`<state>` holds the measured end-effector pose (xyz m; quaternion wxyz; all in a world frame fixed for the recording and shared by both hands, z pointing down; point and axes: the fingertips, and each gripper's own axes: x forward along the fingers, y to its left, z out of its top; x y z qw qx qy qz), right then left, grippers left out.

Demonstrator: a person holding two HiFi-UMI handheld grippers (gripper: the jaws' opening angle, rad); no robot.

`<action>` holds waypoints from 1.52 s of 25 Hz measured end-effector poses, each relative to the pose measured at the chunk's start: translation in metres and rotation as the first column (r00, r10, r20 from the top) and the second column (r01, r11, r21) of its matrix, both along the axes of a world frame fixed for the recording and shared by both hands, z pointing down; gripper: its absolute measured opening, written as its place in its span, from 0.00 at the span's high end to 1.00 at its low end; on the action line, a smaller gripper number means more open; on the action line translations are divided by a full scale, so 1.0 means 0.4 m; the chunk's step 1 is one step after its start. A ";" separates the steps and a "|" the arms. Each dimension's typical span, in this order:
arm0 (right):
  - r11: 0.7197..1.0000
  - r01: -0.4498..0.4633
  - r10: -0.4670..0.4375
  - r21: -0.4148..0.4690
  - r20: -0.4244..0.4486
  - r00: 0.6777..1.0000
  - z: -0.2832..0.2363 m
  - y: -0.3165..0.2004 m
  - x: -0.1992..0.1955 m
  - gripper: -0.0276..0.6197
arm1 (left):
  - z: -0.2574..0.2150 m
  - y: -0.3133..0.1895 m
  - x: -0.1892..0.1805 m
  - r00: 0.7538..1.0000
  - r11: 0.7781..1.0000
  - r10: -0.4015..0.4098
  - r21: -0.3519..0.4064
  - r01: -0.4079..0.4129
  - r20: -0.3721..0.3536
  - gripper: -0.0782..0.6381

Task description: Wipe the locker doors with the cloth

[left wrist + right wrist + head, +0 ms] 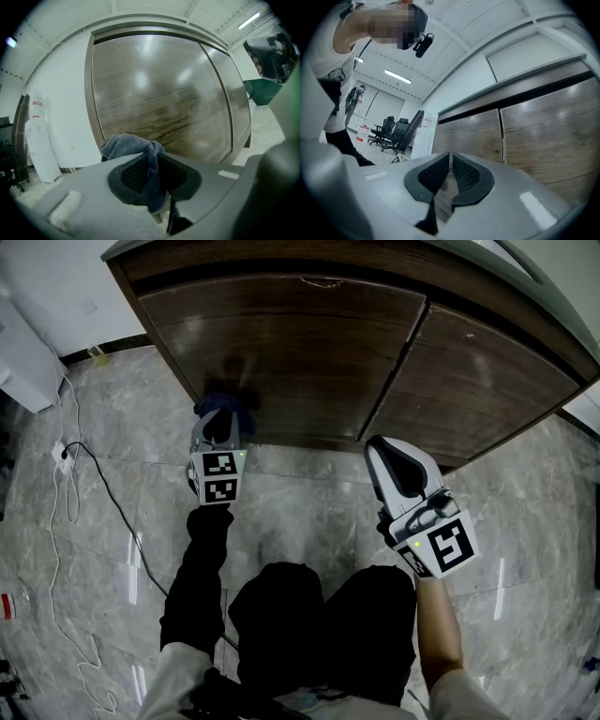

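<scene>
The cloth (126,143) is clamped in the left gripper (152,164). Its jaws are closed on a fold, with the bunched end sticking out ahead toward the left door (281,352). In the head view the cloth sits low on that door, near its outer bottom corner. It looks to be against the wood, though actual contact cannot be confirmed. Nearly all of the door's face lies above the cloth and across toward the seam (398,357), so the wiping likely has to run upward and inward from here. The right gripper (451,161) is empty, its jaws drawn together. It hangs back from the right door (487,381), clearly farther from the wood than the left one. Both doors are dark, glossy wood grain, upright and taller than wide, and they should let the cloth slide easily. The floor (309,493) is polished grey stone, and a cable (103,484) trails across it well to the left.
</scene>
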<state>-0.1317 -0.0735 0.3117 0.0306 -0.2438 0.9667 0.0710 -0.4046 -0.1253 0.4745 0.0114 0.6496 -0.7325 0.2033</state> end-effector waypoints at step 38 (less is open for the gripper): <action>0.998 -0.034 0.036 -0.044 0.050 0.998 0.033 -0.024 0.073 0.91 | -0.603 -0.030 0.058 0.998 0.933 0.024 0.358 -0.046 0.066 0.81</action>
